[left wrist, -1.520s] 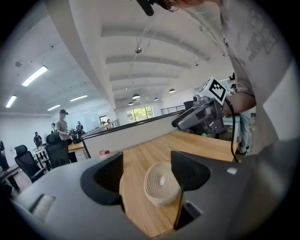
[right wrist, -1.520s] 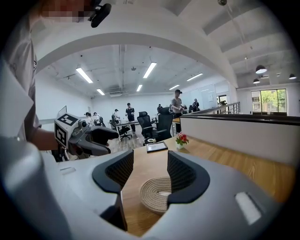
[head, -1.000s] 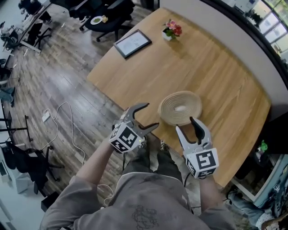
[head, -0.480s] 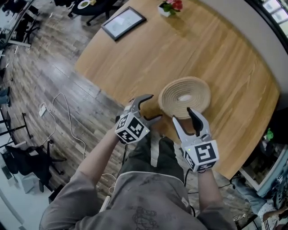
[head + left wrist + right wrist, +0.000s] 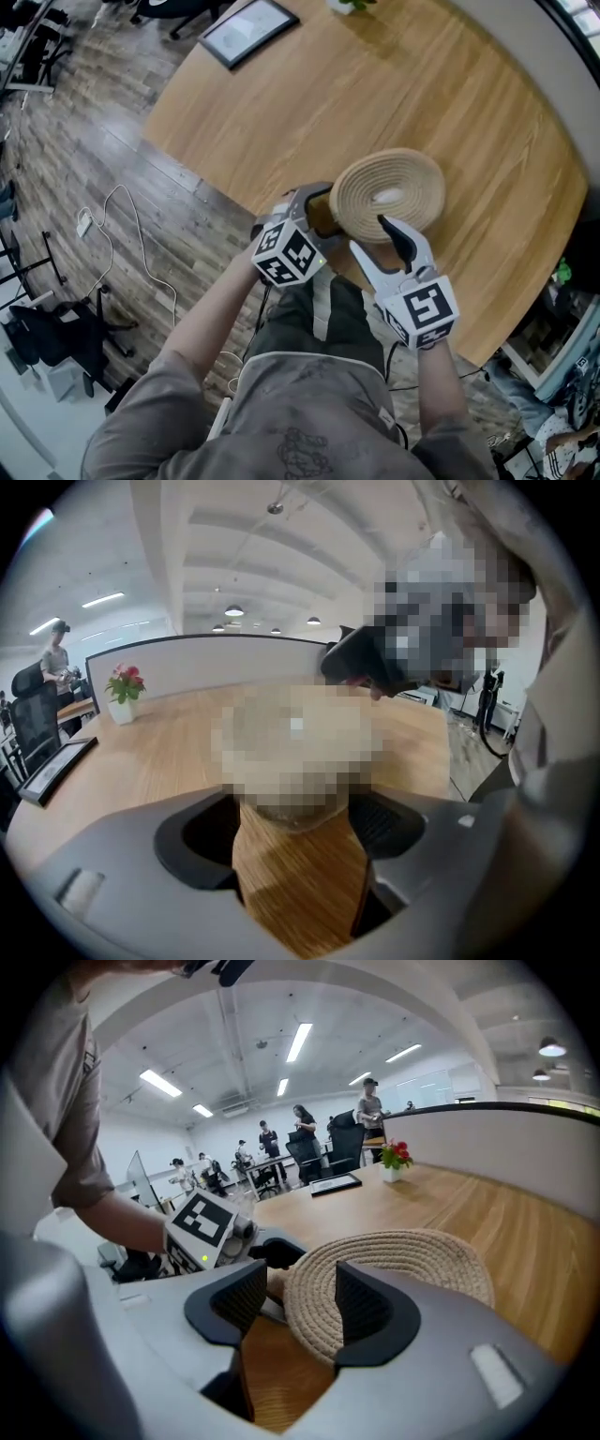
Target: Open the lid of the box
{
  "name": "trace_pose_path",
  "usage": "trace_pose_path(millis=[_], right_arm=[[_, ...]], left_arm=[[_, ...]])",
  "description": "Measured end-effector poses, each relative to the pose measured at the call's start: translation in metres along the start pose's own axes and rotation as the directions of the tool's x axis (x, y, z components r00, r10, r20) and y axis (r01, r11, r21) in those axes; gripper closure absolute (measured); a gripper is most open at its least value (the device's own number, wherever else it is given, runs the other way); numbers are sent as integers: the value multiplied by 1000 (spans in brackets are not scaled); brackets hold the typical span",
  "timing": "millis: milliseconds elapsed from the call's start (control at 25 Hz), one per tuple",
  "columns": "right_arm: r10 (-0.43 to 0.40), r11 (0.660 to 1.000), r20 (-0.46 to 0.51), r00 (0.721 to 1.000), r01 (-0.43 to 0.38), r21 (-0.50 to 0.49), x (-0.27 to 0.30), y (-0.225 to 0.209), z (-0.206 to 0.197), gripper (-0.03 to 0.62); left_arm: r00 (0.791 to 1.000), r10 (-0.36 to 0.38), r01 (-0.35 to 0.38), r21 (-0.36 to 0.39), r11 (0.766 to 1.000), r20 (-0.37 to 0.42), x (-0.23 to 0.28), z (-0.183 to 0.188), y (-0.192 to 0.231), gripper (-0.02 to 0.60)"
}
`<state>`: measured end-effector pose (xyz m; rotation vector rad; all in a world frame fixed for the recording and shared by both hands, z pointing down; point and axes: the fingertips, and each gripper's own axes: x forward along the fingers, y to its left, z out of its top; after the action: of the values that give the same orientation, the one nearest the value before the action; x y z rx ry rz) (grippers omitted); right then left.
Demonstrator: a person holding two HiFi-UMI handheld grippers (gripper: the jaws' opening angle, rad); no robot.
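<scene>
- the woven box [image 5: 389,195] sits on the wooden bench [image 5: 309,103] near the edge closest to the person, its coiled lid [image 5: 412,173] on and flat
- over the last second both grippers have come forward from short of the bench edge right up to the box – a second ago there was a clear gap, now there is almost none
- the left hand-held gripper [image 5: 317,208] is at the box's left flank below the lid's rim; its jaws are wide apart and hold nothing, with the box straight ahead of them in the left gripper view; whether a tip touches the wall i cannot tell
- the right hand-held gripper [image 5: 370,239] is at the near side, jaws apart and empty, the lid's near rim showing between them in the right gripper view
- judgement: the approach looks finished – one gripper is placed to steady the box, the other to take the rim, so the lift has yet to begin
- writing: none readable; the gripper cubes carry only black-and-white square patterns, and the framed sheet [image 5: 246,28] is too small to read
</scene>
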<state>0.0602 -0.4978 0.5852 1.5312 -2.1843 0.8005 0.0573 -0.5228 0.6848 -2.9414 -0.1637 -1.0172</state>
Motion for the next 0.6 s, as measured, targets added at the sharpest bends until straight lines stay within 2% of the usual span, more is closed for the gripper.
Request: trace_pose_path(millis=[80,240,440,600], right_arm=[[35,999,-36,999,-36,-27,5,5,-5,382],[77,997,-71,995,-77,-5,8,4,-15,382],[45,988,-178,983,-70,-138,13,4,-31,382],[-10,963,-248,969,-58,-264,18,4,-37,382]], left_arm=[[1000,-7,7,1,1000,4,3,-1,0,221],[1000,-16,16,3,1000,26,8,1,-1,224],[999,-29,28,1,1000,38,7,1,-2,241],[999,-31,31,-1,1000,40,6,2,-3,244]])
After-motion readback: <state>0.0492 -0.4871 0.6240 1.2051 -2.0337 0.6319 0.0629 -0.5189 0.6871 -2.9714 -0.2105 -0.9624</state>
